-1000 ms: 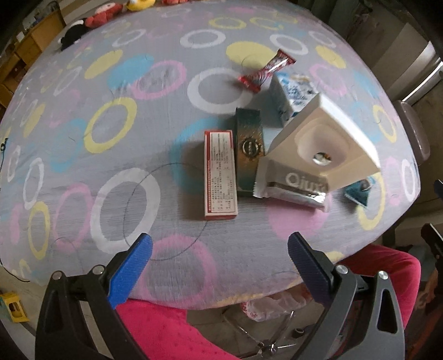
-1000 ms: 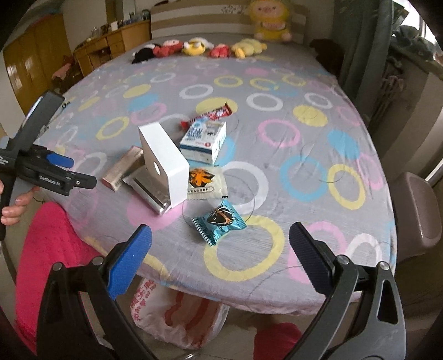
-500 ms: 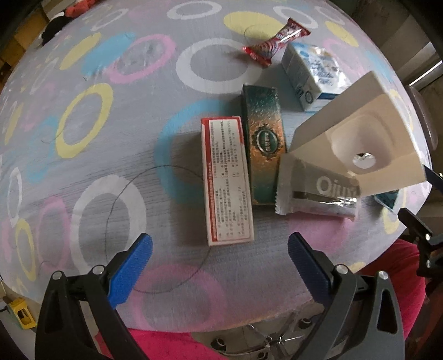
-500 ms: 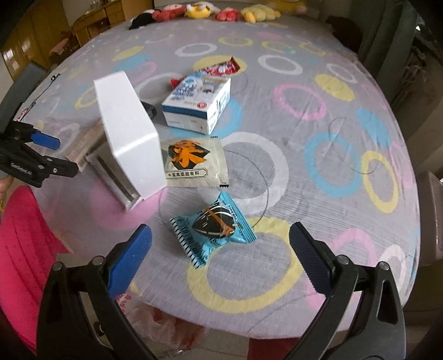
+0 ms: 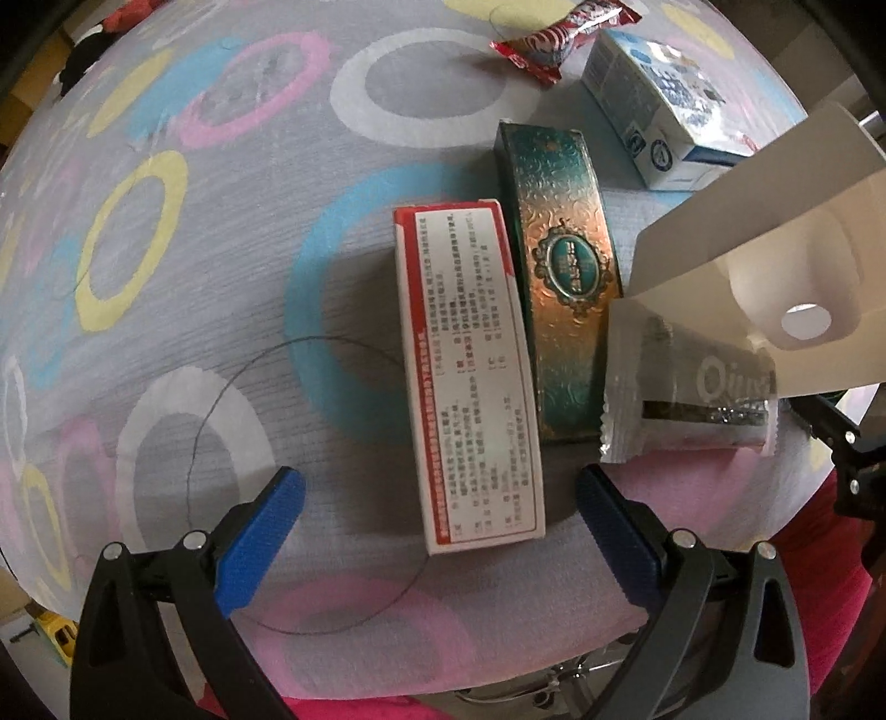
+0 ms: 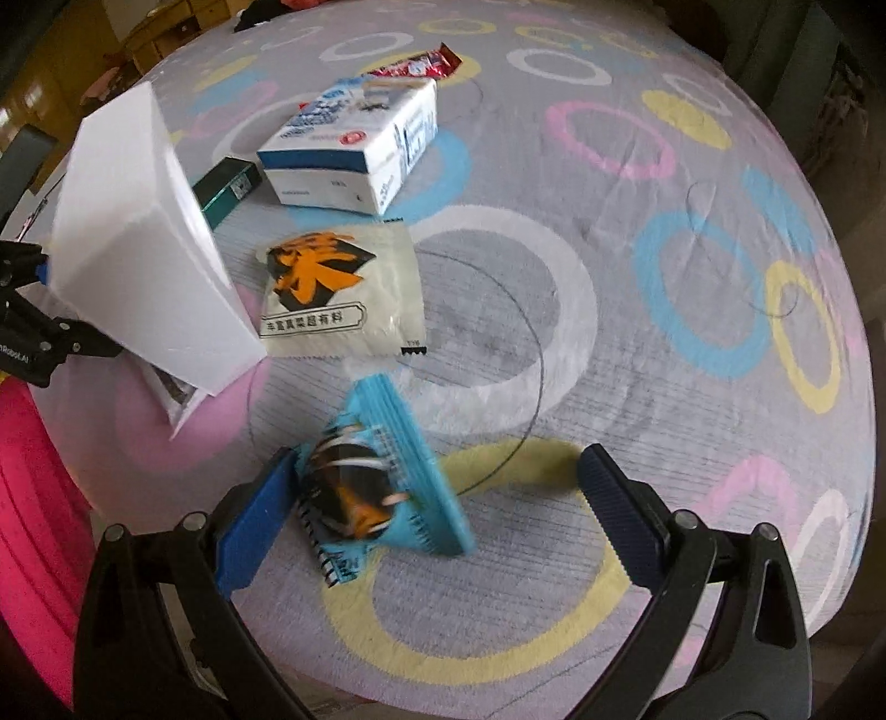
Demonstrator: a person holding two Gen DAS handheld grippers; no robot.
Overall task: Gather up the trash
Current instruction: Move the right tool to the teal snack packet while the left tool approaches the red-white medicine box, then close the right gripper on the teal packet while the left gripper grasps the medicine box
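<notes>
My left gripper [image 5: 440, 512] is open, its jaws on either side of the near end of a red and white box [image 5: 470, 371] lying flat. A green and copper box [image 5: 559, 277] lies right of it, then a clear silver wrapper [image 5: 686, 410]. My right gripper [image 6: 432, 501] is open; its left finger [image 6: 252, 531] touches a blue snack packet [image 6: 382, 482], which is tipped up on edge and blurred. Beyond lie a white sachet with orange print [image 6: 343, 293] and a blue and white carton [image 6: 354, 141].
A white open box [image 6: 138, 243] stands at the left, also in the left wrist view [image 5: 786, 266]. A red candy wrapper [image 5: 554, 36] lies at the far side. The ring-patterned cloth [image 6: 664, 387] drops off at the near edge. Pink clothing [image 6: 33, 498] sits below.
Both grippers have moved down and forward. The left now straddles the red and white box. The right has reached the blue packet, which has tipped up.
</notes>
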